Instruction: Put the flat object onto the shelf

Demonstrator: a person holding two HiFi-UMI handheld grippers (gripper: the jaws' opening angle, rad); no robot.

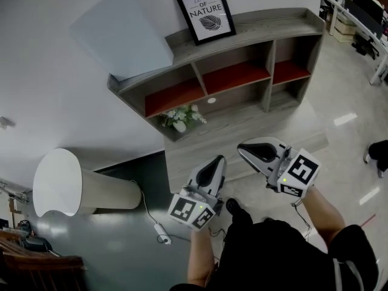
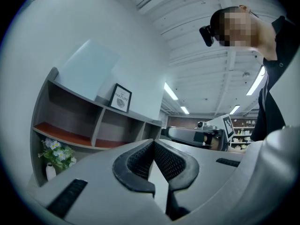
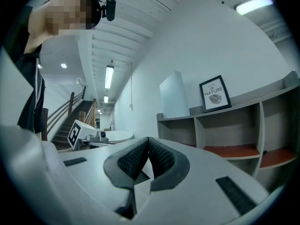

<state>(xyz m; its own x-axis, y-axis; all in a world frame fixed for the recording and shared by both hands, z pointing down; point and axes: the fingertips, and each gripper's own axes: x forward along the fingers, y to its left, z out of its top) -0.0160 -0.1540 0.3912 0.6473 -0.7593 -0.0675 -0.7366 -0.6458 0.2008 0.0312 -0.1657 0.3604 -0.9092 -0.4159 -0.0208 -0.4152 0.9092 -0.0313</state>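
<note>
- Left gripper (image 2: 152,143): pinched shut, nothing in it.
- Right gripper (image 3: 148,141): same deal, tips together, empty.
- Panel (image 1: 121,32): up on top of the shelf (image 1: 267,22), ahead of and above both grippers, leaning on the wall, beside the frame (image 1: 206,14).
- Looks like the placing step is done; both grippers held low, well short of the shelf.
- Next move: probably nothing, maybe a nudge if that lean seems slippy.
</note>
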